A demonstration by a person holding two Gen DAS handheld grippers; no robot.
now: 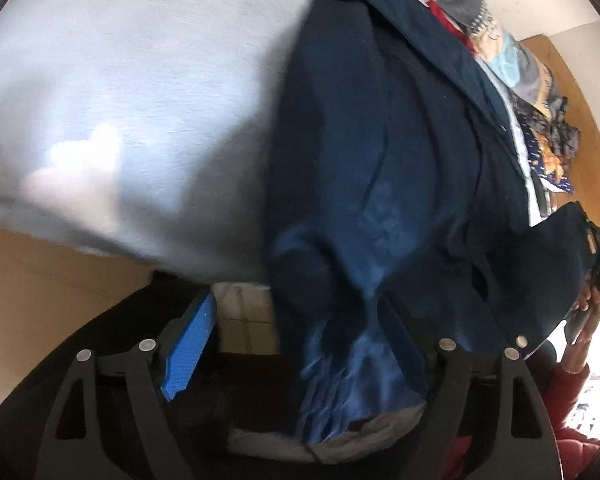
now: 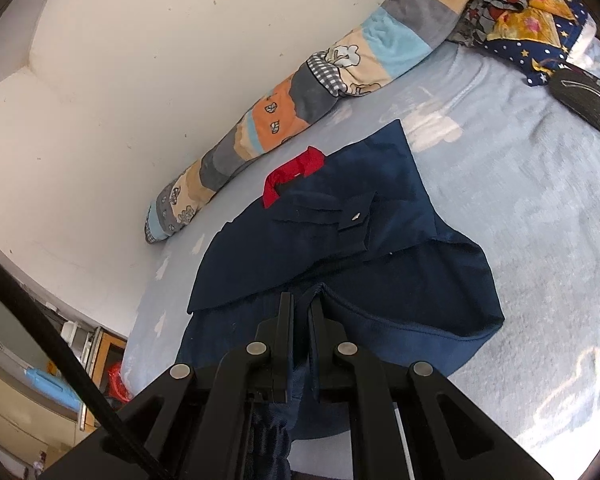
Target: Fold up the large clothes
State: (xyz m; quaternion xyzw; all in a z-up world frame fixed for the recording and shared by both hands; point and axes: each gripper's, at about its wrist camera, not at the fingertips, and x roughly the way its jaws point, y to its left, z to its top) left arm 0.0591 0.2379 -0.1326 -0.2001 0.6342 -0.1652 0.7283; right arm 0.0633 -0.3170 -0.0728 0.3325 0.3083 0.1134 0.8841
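Two grippers mid-fold over a navy jacket on a bed.

The right gripper is clamped on a bunched edge of the jacket, which lies partly folded on the pale blue sheet, red collar toward the wall. The left gripper stands with its jaws apart, jacket cloth draped between them but not pinched. It looks like one fold is half laid; next the left should likely close on a free edge.
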